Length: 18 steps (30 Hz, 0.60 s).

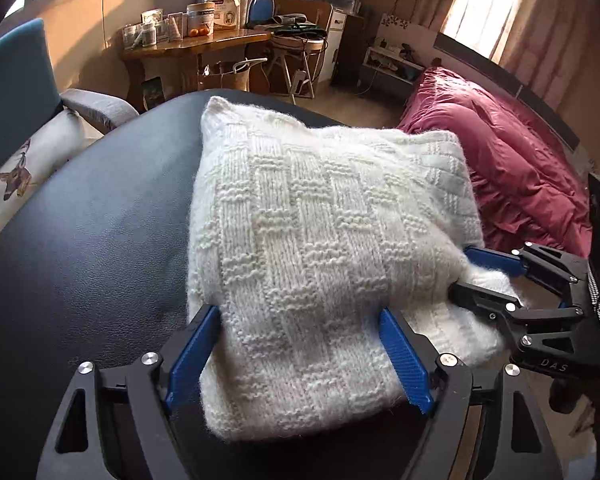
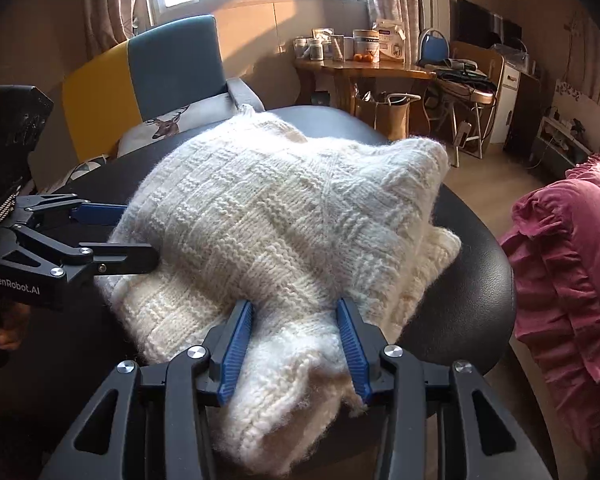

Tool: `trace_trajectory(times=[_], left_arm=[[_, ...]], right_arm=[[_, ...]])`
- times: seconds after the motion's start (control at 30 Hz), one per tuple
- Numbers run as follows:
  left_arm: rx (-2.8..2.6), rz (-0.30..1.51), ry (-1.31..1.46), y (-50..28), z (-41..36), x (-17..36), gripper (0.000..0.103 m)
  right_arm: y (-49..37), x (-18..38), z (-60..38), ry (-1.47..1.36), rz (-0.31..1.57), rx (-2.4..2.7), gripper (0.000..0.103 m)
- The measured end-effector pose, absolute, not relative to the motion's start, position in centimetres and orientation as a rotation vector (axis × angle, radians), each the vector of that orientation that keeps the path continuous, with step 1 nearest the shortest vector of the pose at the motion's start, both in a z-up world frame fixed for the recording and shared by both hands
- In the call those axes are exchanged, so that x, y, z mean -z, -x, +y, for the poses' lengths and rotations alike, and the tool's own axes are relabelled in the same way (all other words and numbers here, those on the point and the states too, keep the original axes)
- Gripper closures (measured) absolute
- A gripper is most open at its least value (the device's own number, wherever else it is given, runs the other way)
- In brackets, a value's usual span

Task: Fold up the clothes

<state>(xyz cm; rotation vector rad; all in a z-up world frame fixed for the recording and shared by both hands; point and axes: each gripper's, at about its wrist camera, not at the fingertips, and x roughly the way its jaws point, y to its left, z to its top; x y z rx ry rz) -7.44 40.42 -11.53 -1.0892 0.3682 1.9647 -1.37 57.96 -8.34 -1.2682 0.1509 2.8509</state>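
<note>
The left gripper (image 1: 296, 354) is built of matte black plastic linkage arms with triangular cut-outs, joined by round silver screws at the pivots. Its fingers (image 1: 190, 356) carry ribbed blue pads on their inner faces. The right gripper (image 2: 296, 350) has the same make: black arms, triangular openings, silver pivot screws, and blue ribbed pads on the fingers (image 2: 236, 354). Seen from the side in the right wrist view, the left gripper's body bears white lettering "GenRobot.AI", and a black-and-white woven strap hangs from the black block above it. In the left wrist view the right gripper's body shows the letters "DAS" and a similar striped strap.
</note>
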Motion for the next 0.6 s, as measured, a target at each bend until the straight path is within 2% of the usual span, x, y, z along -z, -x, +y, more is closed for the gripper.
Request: trace_trajectory(times=[0.17,0.23,0.33,0.53,0.6], left_arm=[[-2.103,0.276,1.105,6.6,37.3,8.0,0.019],[-2.183,0.260,1.063,5.6,35.8,5.7,0.010],[-2.282,0.248,0.968,3.6,33.5,3.0,0.001],[-2.350,0.226,0.932,0.9,31.1,-0.7,0.000],[-2.398,0.284,0.929,0.1,30.9,-1.6,0.000]], right_arm=[[-0.2,5.3,57.8,1.137,0.319,-2.841,0.056],[-1.5,3.5,57.5,1.036,0.412,-2.845,0.051],[-3.2,1.4,56.7,0.934,0.527,-2.839,0.050],[-4.0,0.9,53.0,0.983,0.491,-2.845,0.050],[-4.1,0.8,52.3,0.992,0.478,-2.850,0.050]])
